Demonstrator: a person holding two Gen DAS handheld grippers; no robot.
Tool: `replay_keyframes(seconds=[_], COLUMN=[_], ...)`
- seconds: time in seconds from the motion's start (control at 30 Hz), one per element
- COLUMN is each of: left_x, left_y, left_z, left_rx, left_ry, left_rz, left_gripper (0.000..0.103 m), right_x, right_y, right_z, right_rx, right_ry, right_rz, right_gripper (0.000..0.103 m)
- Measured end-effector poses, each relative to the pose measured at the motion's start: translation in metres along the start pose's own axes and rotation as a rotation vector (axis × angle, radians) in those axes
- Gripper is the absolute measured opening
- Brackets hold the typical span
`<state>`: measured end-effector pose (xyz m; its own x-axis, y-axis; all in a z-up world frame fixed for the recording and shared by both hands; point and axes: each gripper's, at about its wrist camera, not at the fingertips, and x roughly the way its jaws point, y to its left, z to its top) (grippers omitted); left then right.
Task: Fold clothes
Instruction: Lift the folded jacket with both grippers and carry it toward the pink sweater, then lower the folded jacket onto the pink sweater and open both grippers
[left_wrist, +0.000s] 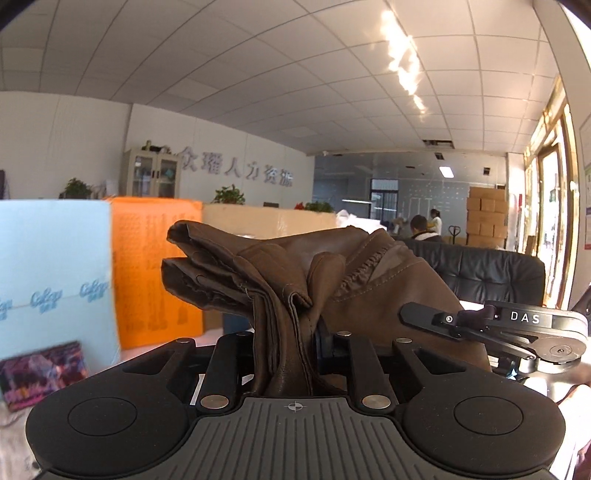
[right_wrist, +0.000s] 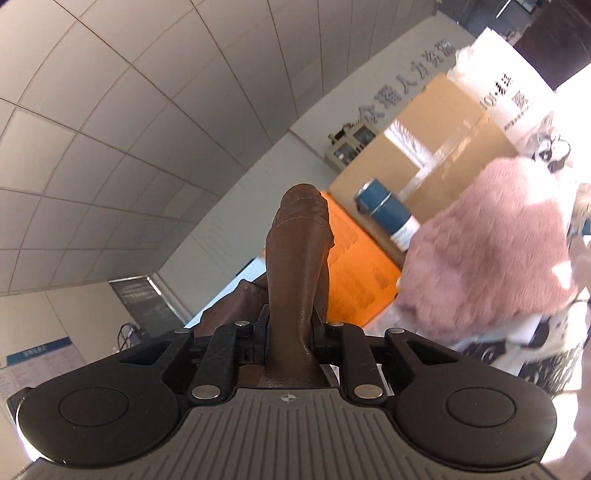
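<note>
A: Garment status?
B: Brown garment, leathery, bunched, seams showing, held up off the table between both claws.
A: Grippers?
B: Left gripper and right gripper both clamped on it, near level.

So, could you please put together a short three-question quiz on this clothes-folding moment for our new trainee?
1. True or false: both grippers are clamped on the same brown garment.
2. Which fluffy item lies to the right of the brown fabric in the right wrist view? A) pink garment B) green towel C) yellow blanket
3. Fill in: in the left wrist view, the box standing behind the brown garment is ____ in colour.

Key
1. True: the left gripper and the right gripper each have jaws closed on it.
2. A, the pink garment.
3. Orange, the orange box.
</note>
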<state>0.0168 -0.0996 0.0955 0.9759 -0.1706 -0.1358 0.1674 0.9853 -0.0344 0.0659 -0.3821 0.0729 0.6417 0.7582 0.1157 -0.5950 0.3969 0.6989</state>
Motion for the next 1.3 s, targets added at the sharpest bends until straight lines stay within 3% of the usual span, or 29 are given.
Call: replay_keyframes(seconds=[0.2,0.4,0.47,0.53,0.67,0.73,0.83,0.97,1.1,1.23,1.3], left_x=[0.096,0.173,0.182,0.187,0.194,0.195,0.191,0.160,0.119,0.080,0.061], left_y=[-0.025,-0.048,-0.049,-0.044,-0.035,-0.032,-0.026,-0.023,-0.017,-0.006,0.000], left_z=[0.005,-0.031,-0.044,-0.052,-0.062,-0.065,-0.061,-0.053,-0.048,-0.042,-0.039], left_rx=[0.022,0.155,0.159,0.119,0.051,0.028,-0.003,0.011,0.024,0.036,0.039], left_ry=[-0.004,0.089,0.097,0.114,0.148,0.138,0.117,0.076,0.033,0.010,-0.006], left_rz=[-0.098,-0.055,-0.025,-0.004,0.030,0.046,0.074,0.106,0.122,0.139,0.149], left_gripper=[0.018,0.024,0.031,0.048,0.068,0.084,0.097,0.099,0.101,0.103,0.103], right_x=[0.009,0.038,0.047,0.053,0.066,0.069,0.067,0.056,0.038,0.015,0.006], right_y=[-0.041,-0.095,-0.109,-0.116,-0.124,-0.124,-0.126,-0.136,-0.140,-0.113,-0.090], right_z=[0.046,0.052,0.051,0.049,0.042,0.040,0.039,0.043,0.046,0.037,0.028], right_rx=[-0.077,-0.150,-0.174,-0.196,-0.231,-0.266,-0.274,-0.180,-0.066,-0.158,-0.236], right_ry=[-0.166,-0.175,-0.159,-0.140,-0.082,-0.078,-0.099,-0.118,-0.155,-0.357,-0.414], right_rz=[-0.142,-0.426,-0.521,-0.596,-0.684,-0.722,-0.766,-0.745,-0.664,-0.629,-0.628], right_gripper=[0.016,0.016,0.017,0.022,0.033,0.036,0.054,0.080,0.084,0.091,0.096])
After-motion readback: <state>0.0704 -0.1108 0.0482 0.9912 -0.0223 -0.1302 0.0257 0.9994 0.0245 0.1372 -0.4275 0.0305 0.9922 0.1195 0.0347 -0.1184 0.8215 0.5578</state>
